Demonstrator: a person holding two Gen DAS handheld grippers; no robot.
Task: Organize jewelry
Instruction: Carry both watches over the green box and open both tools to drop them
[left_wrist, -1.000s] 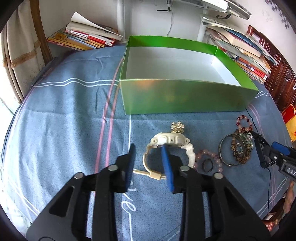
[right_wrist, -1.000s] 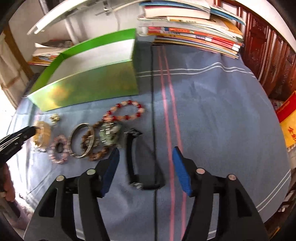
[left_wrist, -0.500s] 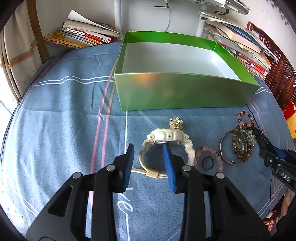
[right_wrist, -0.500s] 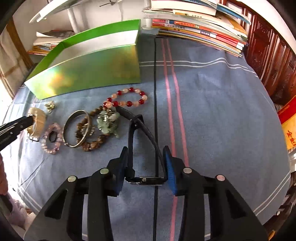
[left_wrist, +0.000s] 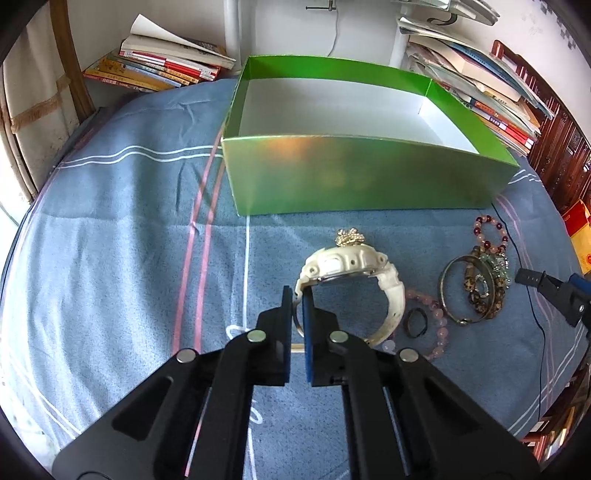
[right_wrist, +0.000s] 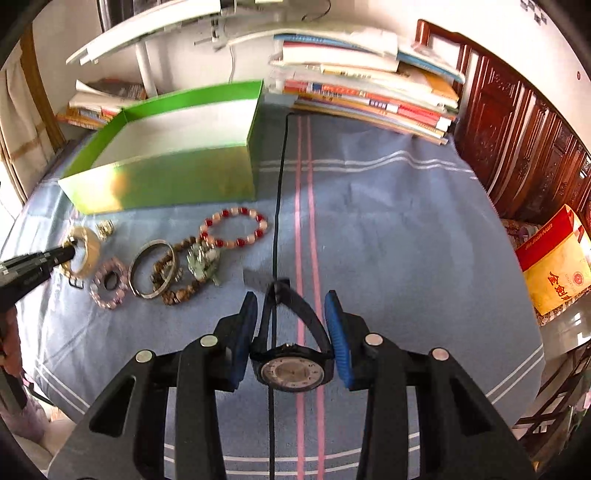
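Note:
My left gripper is shut on the strap of a white watch, just in front of the open green box. My right gripper is shut on a black watch and holds it above the blue cloth, face toward the camera. The left gripper also shows at the far left of the right wrist view, at the white watch. The box stands behind the jewelry.
Loose on the cloth: a small gold ring, a pink bead bracelet around a dark ring, a metal bangle, brown beads, a red-and-pink bracelet. Book stacks line the back; a black cable crosses the cloth.
My left gripper has closed on the white watch's strap and tilted it up. My right gripper has lifted the black watch off the cloth.

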